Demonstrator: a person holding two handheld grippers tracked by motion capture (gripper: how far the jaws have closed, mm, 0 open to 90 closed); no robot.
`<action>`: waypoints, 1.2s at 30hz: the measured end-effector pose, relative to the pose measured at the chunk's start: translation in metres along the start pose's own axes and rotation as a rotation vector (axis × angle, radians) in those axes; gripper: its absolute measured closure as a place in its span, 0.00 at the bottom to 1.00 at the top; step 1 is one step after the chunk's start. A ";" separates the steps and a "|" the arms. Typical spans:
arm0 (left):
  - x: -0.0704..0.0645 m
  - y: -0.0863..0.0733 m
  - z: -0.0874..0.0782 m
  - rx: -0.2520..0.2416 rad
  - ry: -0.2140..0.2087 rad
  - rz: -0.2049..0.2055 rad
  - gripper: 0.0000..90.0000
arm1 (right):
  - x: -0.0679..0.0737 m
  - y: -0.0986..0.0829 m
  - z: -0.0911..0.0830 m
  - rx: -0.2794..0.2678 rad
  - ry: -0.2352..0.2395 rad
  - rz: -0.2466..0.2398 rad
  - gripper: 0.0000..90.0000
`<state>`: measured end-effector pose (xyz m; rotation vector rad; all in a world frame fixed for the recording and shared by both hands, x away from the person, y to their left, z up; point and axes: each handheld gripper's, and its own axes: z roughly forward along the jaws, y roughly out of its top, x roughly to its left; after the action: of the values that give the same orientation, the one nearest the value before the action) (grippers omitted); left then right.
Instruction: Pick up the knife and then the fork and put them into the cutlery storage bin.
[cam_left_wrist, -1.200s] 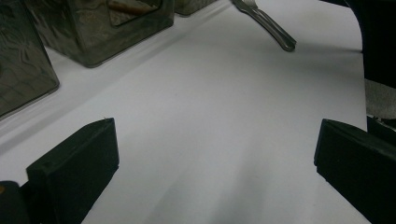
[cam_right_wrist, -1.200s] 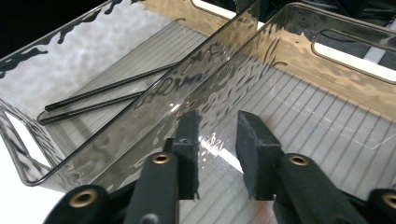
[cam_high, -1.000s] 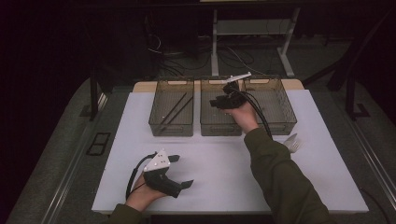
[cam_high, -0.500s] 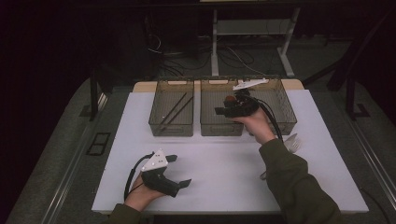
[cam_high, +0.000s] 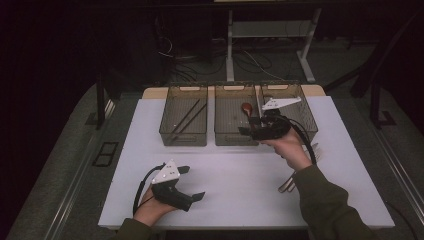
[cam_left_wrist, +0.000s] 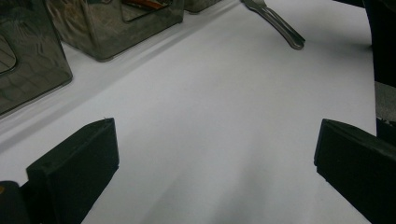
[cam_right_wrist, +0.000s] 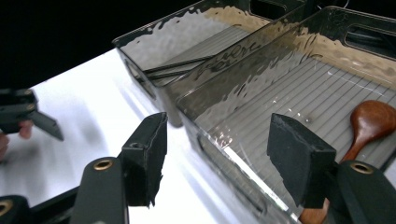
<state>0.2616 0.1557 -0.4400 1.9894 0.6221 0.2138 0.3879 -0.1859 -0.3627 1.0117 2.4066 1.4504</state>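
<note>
My right gripper (cam_high: 248, 126) (cam_right_wrist: 219, 158) hangs open over the near wall of the middle smoky bin (cam_high: 227, 137) (cam_right_wrist: 224, 151), with nothing between its jaws. A wooden spoon (cam_high: 246, 107) (cam_right_wrist: 371, 121) lies inside that bin. Dark chopsticks (cam_high: 184, 119) (cam_right_wrist: 180, 67) rest in the left bin (cam_high: 182, 136). On the white table near the front left, my left gripper (cam_high: 194, 182) (cam_left_wrist: 215, 163) is open wide and empty. A metal fork (cam_high: 289, 181) (cam_left_wrist: 275, 21) lies on the table beside the right forearm.
A third bin (cam_high: 306, 117) stands at the back right behind the right hand. The white tabletop (cam_high: 235, 190) spreads between the two grippers. In the right gripper view, the left gripper (cam_right_wrist: 23, 114) shows at the far left edge.
The right gripper has drawn back from over the bins toward their near edge and a little to the right. The left gripper has stayed put.
</note>
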 end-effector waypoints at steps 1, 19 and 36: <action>0.000 0.000 0.000 0.000 -0.001 0.000 0.00 | 0.001 -0.002 -0.003 -0.001 -0.001 -0.004 0.41; 0.000 0.001 -0.002 0.008 0.014 0.009 0.00 | 0.007 -0.053 -0.049 0.054 -0.031 -0.050 0.45; -0.001 0.001 -0.002 0.006 0.018 0.009 0.00 | 0.004 -0.101 -0.080 0.171 -0.073 -0.052 0.76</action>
<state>0.2601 0.1569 -0.4382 1.9984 0.6258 0.2361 0.3015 -0.2727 -0.4043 1.0098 2.5181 1.1869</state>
